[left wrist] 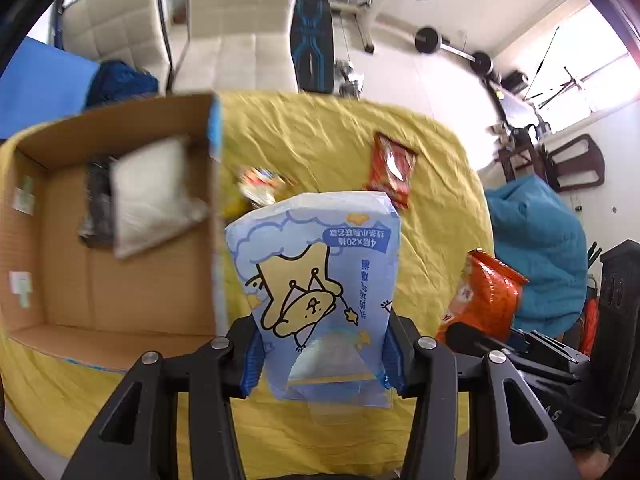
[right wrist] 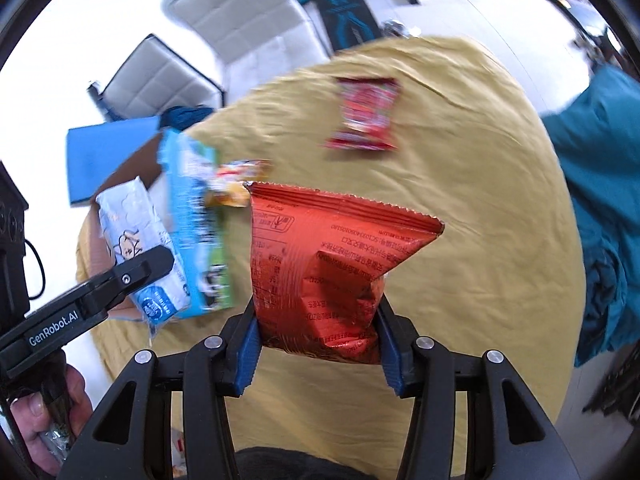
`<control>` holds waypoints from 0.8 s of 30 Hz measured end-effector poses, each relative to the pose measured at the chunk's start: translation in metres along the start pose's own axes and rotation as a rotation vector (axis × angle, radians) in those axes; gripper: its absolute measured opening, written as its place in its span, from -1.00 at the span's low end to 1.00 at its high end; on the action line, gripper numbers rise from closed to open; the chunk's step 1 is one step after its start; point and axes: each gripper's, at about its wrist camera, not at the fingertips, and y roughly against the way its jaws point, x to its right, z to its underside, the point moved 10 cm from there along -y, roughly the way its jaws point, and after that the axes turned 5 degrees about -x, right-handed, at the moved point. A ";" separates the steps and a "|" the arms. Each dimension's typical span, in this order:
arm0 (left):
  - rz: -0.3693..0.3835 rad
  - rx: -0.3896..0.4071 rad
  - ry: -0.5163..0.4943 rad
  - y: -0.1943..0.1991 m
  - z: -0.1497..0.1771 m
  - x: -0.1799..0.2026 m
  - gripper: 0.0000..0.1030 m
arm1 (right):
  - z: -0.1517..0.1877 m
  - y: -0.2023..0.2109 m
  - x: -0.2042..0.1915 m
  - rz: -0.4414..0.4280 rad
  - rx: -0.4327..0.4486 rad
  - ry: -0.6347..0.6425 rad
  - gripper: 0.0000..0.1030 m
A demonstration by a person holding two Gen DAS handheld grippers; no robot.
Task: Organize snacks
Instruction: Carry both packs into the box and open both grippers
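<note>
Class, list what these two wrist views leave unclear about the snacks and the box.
- Dark item in the box, left wrist view: blurred, half covered by the white pack.
- Small packet beside the box: motion-blurred in both views, label unreadable.
- Red packet, right wrist view: blurred print.
- Box interior, right wrist view: hidden by the blue pack.

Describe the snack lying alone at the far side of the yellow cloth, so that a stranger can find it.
On the yellow cloth, look beyond the cardboard box, toward the far edge. A flat red packet lies there alone, touched by neither gripper; the other red bag is held in the right gripper.
</note>
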 end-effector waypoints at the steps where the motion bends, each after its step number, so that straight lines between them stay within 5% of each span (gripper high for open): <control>1: -0.010 0.012 -0.001 0.007 -0.002 -0.007 -0.12 | -0.001 0.003 -0.014 0.000 0.007 0.020 0.02; 6: -0.079 0.074 0.000 0.049 -0.007 -0.063 -0.12 | -0.002 0.008 -0.085 0.009 0.033 0.099 0.02; 15: -0.148 0.094 0.063 0.066 -0.005 -0.157 -0.12 | 0.003 -0.019 -0.204 0.044 0.034 0.190 0.02; 24: -0.146 0.060 0.105 0.064 -0.007 -0.227 -0.12 | 0.000 -0.066 -0.259 0.071 -0.004 0.213 0.02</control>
